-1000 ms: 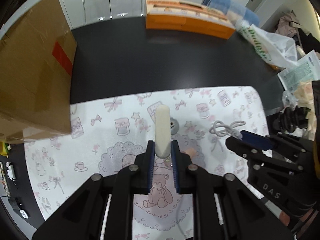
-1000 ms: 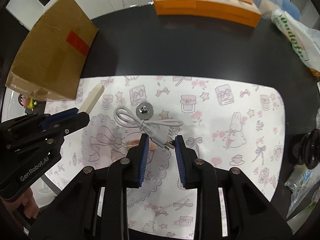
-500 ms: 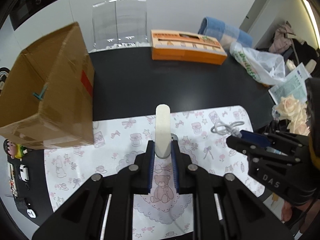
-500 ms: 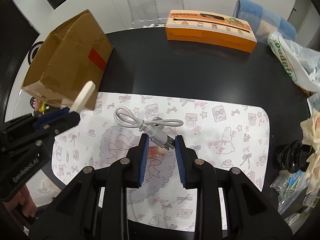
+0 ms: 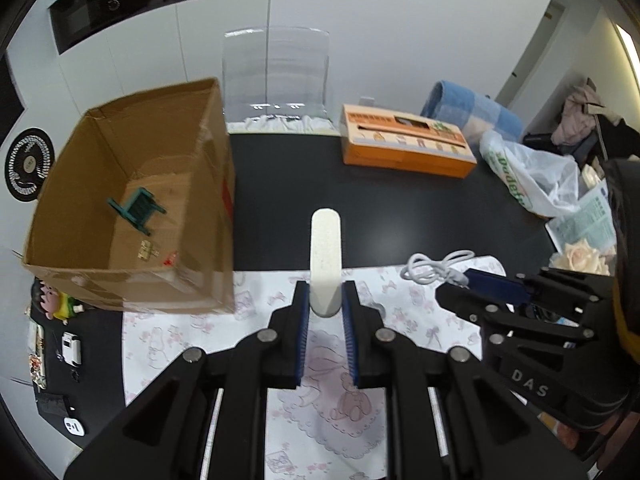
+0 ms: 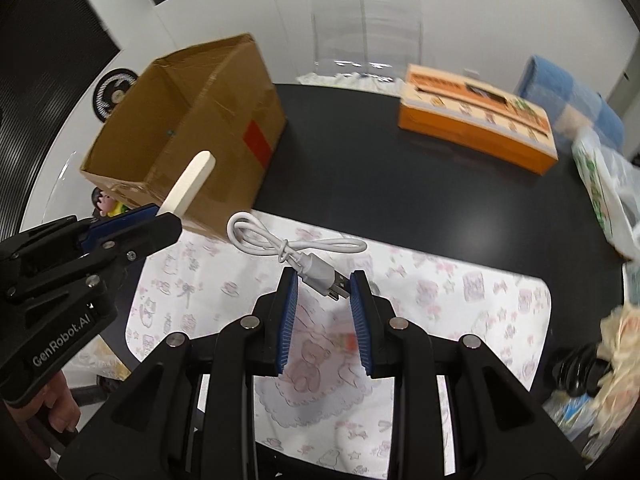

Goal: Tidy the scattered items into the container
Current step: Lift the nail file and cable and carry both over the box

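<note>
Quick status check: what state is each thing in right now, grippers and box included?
Left gripper: shut on the white stick, held off the mat.
Right gripper: shut on the white cable by its plug.
Cardboard box: open, upright, a small green chair inside.
Orange box: closed, lying flat.

Both wrist fisheyes look steeply down from above the patterned mat (image 5: 400, 312); both share the cardboard box (image 6: 224, 92) at 10 o'clock and the orange box (image 5: 404, 144) at 1.

White cable (image 6: 296, 246) plug between right gripper (image 6: 324, 296) fingers (image 6: 289, 292), above patterned mat (image 6: 440, 300).
</note>
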A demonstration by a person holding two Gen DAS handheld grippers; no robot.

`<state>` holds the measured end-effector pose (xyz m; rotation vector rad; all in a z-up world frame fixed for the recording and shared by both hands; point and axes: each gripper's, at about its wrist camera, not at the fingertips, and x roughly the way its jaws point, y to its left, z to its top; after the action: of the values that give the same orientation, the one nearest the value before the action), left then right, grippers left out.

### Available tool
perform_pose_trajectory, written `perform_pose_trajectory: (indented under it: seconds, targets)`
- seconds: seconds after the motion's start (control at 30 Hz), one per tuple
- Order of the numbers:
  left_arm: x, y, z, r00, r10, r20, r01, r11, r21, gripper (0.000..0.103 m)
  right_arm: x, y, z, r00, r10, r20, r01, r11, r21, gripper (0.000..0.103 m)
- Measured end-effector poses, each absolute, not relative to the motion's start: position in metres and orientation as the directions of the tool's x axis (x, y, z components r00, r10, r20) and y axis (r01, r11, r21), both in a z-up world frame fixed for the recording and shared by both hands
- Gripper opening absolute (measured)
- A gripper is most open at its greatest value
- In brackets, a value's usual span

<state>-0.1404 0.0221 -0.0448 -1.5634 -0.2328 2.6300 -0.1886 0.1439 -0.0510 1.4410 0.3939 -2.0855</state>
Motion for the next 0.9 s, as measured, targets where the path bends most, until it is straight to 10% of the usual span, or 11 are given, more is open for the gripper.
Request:
perform_pose_trajectory:
  seconds: [0.9]
  targets:
    - [-0.166, -0.153, -0.037, -0.519, 0.011, -0.855, 0.227, -0.962, -0.151, 0.016, -0.202, -0.051, -0.040, -0.222, -0.352, -0.909, 0.769, -0.637, 0.058, 0.027]
